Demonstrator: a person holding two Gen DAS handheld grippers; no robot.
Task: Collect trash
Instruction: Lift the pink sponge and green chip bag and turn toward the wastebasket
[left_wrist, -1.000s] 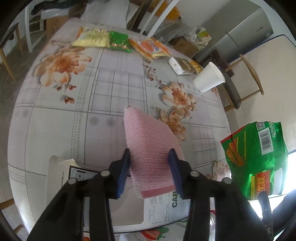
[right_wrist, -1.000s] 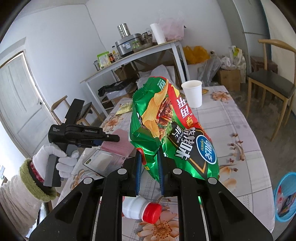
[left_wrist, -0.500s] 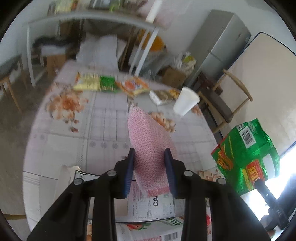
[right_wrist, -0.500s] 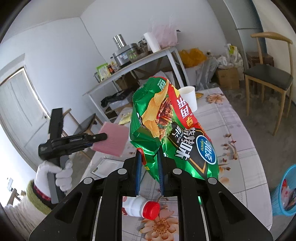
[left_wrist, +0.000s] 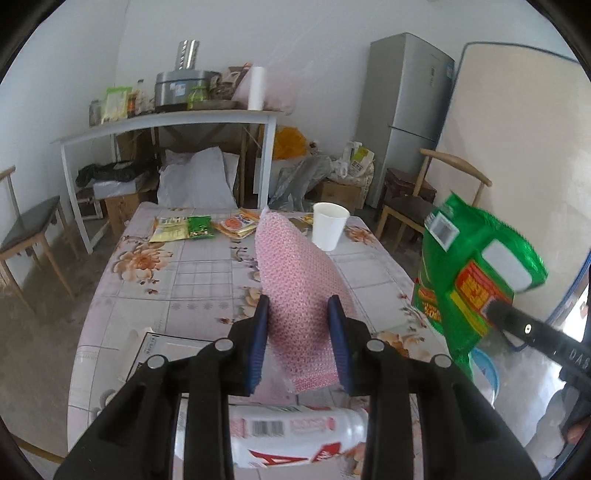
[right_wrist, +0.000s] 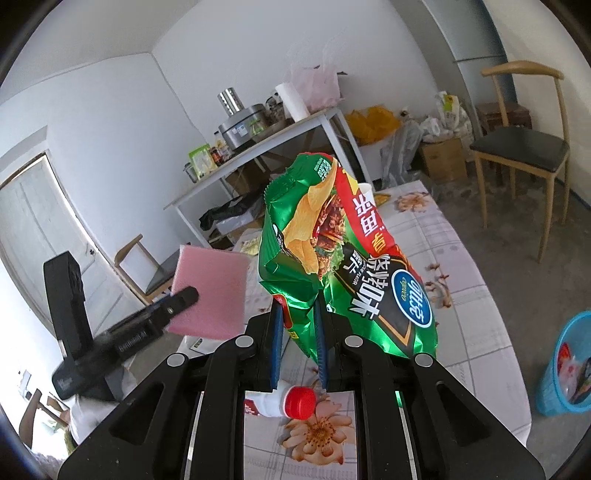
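Floral table (left_wrist: 192, 280) fills the middle of the left wrist view, still littered: snack wrappers (left_wrist: 184, 228) and a paper cup (left_wrist: 328, 230) at its far end, a white bottle (right_wrist: 280, 400) lying bottom centre of the right wrist view. Blue bin (right_wrist: 567, 365) sits on the floor at the right edge, some trash inside. Right gripper (right_wrist: 298, 341) is clamped on a green chip bag (right_wrist: 343, 258), held up mid-frame. Left gripper (left_wrist: 298, 341), jaws just closing, pinches a pink foam sheet (left_wrist: 299, 288) above the table. Judgement: two items lifted, neither binned yet; several left.
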